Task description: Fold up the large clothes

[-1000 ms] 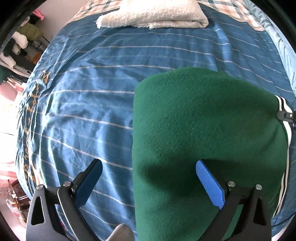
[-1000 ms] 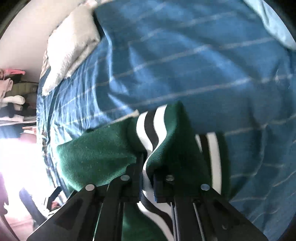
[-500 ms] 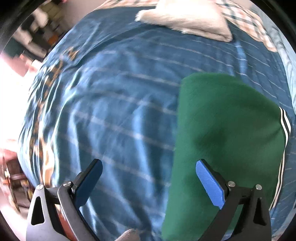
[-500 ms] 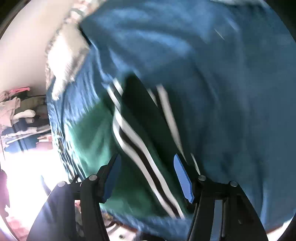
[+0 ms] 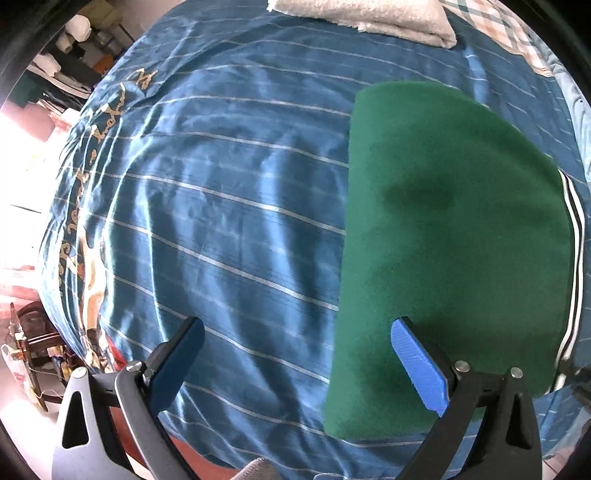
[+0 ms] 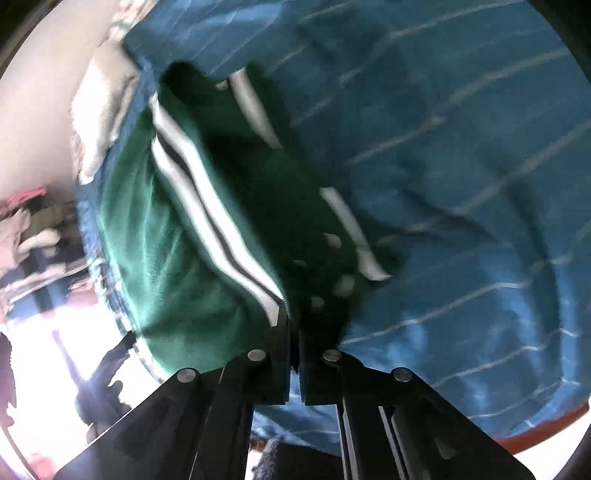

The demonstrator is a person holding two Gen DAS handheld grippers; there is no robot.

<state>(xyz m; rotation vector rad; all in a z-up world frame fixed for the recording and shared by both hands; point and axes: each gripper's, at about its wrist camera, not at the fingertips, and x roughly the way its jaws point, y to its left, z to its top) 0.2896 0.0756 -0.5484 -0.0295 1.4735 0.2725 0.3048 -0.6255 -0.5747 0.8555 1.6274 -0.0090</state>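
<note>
- Where the left wrist view looks straight down, the left gripper (image 5: 295, 354) hangs above the bed with its jaws spread wide and nothing between them.
- Its blue pads (image 5: 417, 365) show clearly; the right-hand pad overlaps the green garment (image 5: 454, 229) in the picture, the other lies over the bedspread (whether either touches cloth cannot be told).
- The green garment lies folded and flat on the blue striped bedspread (image 5: 221, 206), filling the right part of this view.
- A white-and-black striped trim (image 5: 574, 236) runs down the garment's right edge.
- A folded cream towel (image 5: 369, 14) rests on the bedspread well beyond the garment's far edge.
- A checked cloth (image 5: 513, 33) lies just right of the towel, also beyond the garment.
- Gold lettering (image 5: 92, 206) runs along the bedspread's border, well to the left of the garment.
- In the right wrist view, which is blurred, the right gripper (image 6: 293, 332) has its jaws pressed together, pinching the green garment (image 6: 177, 280) at its striped trim (image 6: 207, 206).
- Those jaws have just been closing, and the garment's edge sits between them.
- From the pinch the garment stretches away across the striped bedspread (image 6: 461, 166), its darker shaded folds to the right of the trim.
- The cream towel (image 6: 99, 122) appears beyond the garment's far end, at the left.
</note>
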